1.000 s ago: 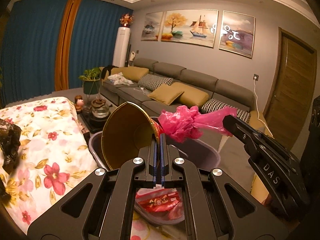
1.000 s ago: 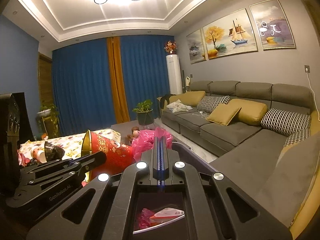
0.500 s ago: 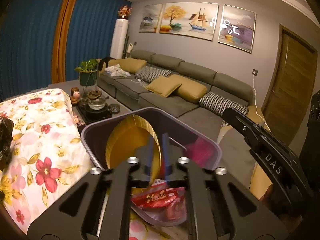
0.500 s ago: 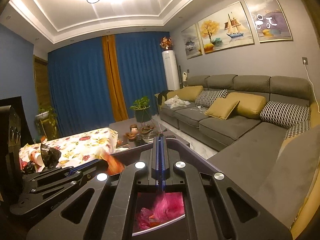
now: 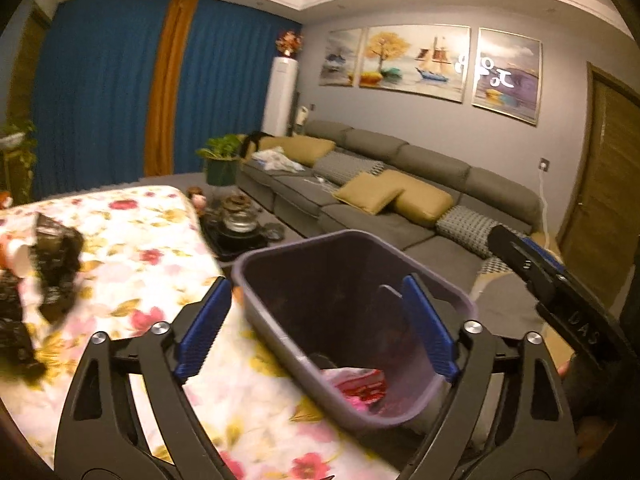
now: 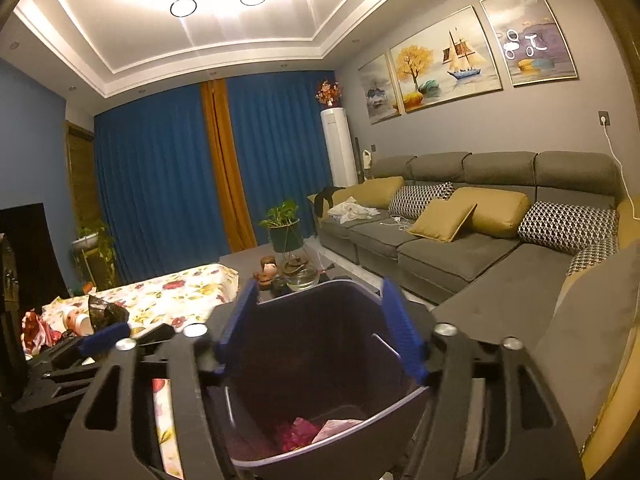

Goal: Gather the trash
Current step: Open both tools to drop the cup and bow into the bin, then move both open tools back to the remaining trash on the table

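Setting: living room under warm ceiling lights, with a grey sofa, blue curtains and framed paintings on the wall.
Left tongs: spread wide and empty; a second ago they were clamped on a gold-lined red carton, which is no longer between the fingers.
Right tongs: also parted and empty; a second ago they were pinched on a pink plastic bag.
Change: both pieces are out of the tongs, and pink and red scraps now lie at the bottom of the bin. The carton itself cannot be made out.
Meaning for task: judged as two items delivered, with this drop complete.
Bin: purple plastic, open-topped, directly below and ahead of both tongs, its mouth framed between the fingers in each wrist view.
Surface: floral-cloth top touching the bin's left side.
Remaining trash: crumpled black bag and a small white and orange container at the surface's far left, well apart from the left tongs.
Next step, as judgement: swing left toward the black bag.
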A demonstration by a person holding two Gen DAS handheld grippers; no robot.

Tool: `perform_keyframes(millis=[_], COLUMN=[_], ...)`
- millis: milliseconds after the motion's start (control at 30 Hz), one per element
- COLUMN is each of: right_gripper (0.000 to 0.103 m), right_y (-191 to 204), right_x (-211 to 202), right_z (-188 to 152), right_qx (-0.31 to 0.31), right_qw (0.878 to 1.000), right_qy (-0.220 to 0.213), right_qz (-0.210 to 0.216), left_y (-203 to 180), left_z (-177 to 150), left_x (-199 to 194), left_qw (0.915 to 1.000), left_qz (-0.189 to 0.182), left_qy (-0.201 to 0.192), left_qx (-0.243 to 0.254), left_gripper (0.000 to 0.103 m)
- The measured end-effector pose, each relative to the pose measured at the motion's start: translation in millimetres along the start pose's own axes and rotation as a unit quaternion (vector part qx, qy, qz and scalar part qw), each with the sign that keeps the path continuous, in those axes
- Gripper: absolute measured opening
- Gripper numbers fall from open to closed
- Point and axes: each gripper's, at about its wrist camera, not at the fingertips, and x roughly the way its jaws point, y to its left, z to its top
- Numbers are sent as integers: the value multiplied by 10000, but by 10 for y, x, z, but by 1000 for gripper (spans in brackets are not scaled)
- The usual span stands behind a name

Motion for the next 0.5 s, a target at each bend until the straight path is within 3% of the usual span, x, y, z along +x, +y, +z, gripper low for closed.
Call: perform_keyframes(millis=[133,300,500], right_gripper=[80,82,82], right_y=[90,282,693], right_x=[-75,-119,-170], right_z=[-37,-80,-179], right_qx=[-3,-73,-246], right_qw=[10000,9996,9970], right_qy=[1,73,216], right_qz=[91,275,700], left_y=[140,422,931], left_z=[-53,-112,-229], left_x=[-229,-558,-1006], left_qw=[9987,9949,9831], left_qz=[495,973,1777], left_qy=[-111,-220,-272], left_qx=[12,-158,-349], left_gripper=[90,90,90])
